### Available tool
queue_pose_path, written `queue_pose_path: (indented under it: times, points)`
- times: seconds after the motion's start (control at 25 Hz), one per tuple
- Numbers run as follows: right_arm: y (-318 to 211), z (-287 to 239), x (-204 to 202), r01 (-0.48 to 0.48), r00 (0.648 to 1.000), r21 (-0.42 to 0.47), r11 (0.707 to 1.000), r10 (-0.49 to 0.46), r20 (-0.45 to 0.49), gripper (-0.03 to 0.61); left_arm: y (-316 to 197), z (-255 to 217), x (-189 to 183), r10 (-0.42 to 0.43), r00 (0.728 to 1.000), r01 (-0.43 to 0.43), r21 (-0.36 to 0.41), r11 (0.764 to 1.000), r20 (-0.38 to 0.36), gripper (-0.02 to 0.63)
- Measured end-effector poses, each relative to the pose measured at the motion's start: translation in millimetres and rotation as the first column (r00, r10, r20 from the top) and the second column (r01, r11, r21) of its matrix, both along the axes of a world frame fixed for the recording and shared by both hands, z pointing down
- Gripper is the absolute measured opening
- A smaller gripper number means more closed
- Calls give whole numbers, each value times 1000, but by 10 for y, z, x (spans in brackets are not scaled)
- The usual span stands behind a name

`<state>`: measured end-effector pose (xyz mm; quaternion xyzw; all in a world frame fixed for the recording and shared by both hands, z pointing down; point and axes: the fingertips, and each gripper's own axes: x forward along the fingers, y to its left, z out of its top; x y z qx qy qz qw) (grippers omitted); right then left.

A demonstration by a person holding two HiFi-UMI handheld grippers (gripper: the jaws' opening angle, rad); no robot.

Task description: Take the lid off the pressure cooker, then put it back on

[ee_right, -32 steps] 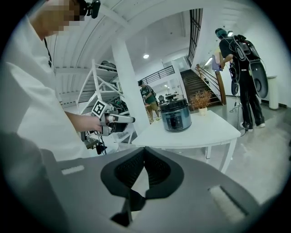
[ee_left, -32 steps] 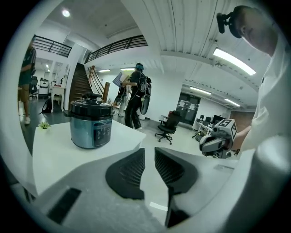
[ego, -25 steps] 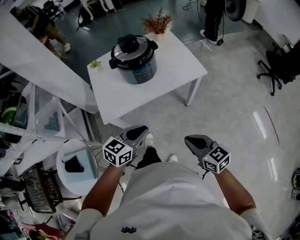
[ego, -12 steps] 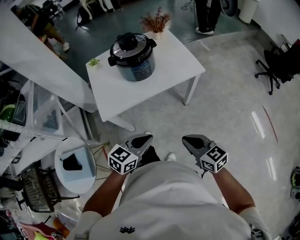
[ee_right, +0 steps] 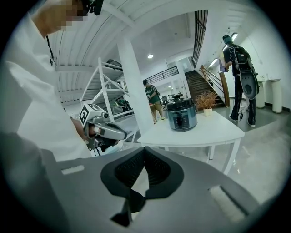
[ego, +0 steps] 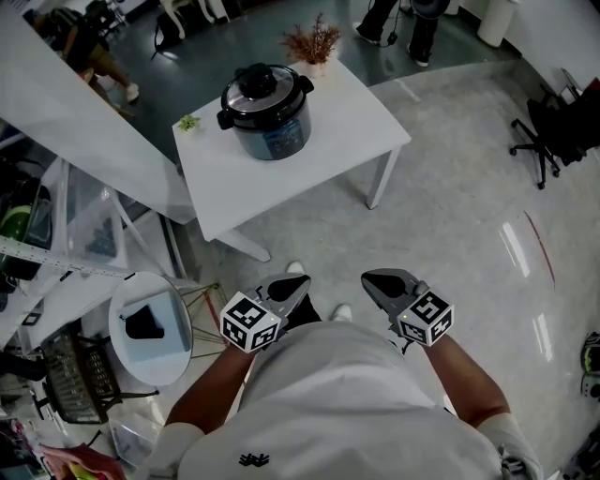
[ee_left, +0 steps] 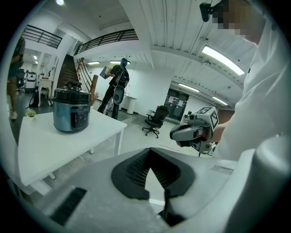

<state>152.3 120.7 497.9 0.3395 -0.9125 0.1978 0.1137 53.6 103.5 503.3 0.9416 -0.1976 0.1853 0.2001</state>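
The pressure cooker [ego: 266, 111], dark steel with its black-knobbed lid [ego: 261, 86] on, stands at the far side of the white table [ego: 337, 122]. It also shows in the left gripper view [ee_left: 71, 110] and the right gripper view [ee_right: 181, 114]. Both grippers are held close to my body, well short of the table. My left gripper [ego: 292, 284] is shut with nothing between its jaws. My right gripper [ego: 375, 278] is shut and empty too, a little apart from the left.
A dried plant [ego: 314, 44] and a small green sprig [ego: 189, 124] sit on the table. A round white stand [ego: 150, 328] and cluttered shelving [ego: 37, 281] are at my left. An office chair [ego: 553, 131] stands far right. A person [ego: 394, 23] walks beyond the table.
My left gripper has drifted right and nearer my body. The right gripper has stayed put. The person beyond the table has walked on.
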Motion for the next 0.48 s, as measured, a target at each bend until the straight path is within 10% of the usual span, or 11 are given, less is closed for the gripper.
queue_pose_path:
  times: [0.48]
  points:
    - [29, 27, -69, 24, 1000, 5, 1000, -24, -6, 12, 81, 79, -7, 10, 1000, -10, -13, 1000, 2, 6]
